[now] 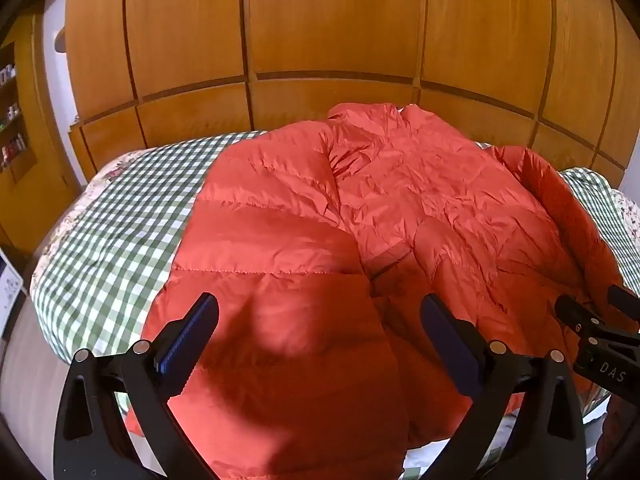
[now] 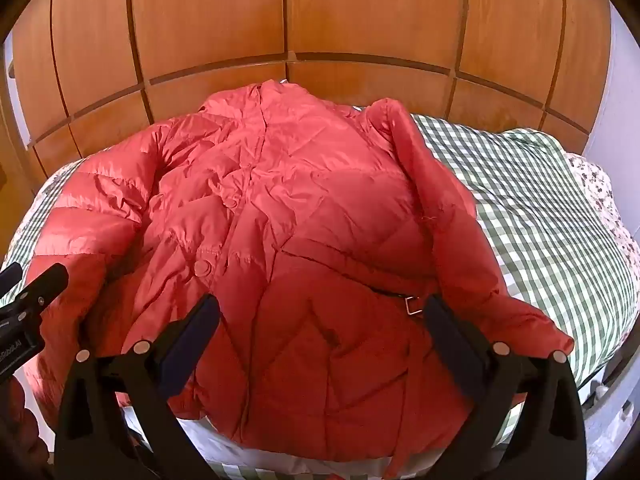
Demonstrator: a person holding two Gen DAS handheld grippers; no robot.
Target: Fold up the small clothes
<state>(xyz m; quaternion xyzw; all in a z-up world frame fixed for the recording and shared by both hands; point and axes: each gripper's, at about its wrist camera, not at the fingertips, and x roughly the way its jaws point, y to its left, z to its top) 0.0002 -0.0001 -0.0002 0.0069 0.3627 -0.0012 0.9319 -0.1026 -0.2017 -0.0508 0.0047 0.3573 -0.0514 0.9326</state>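
A red quilted puffer jacket [image 1: 360, 216] lies spread face up on a bed, collar toward the wooden wall, sleeves out to each side. In the right wrist view the same jacket [image 2: 288, 216] shows its button front and a small metal buckle [image 2: 414, 305] on the waist. My left gripper [image 1: 320, 312] hovers open above the jacket's near left part, nothing between its fingers. My right gripper [image 2: 324, 312] hovers open above the near hem, right finger close to the buckle. Each gripper appears at the edge of the other's view: the right gripper [image 1: 600, 320] and the left gripper [image 2: 28, 292].
The bed has a green-and-white checked cover [image 1: 120, 220], also seen right of the jacket [image 2: 540, 208]. A wooden panelled wall [image 1: 320, 40] stands right behind the bed. Shelves with small bottles [image 1: 12, 120] are at far left. Bed edge and floor lie close below the grippers.
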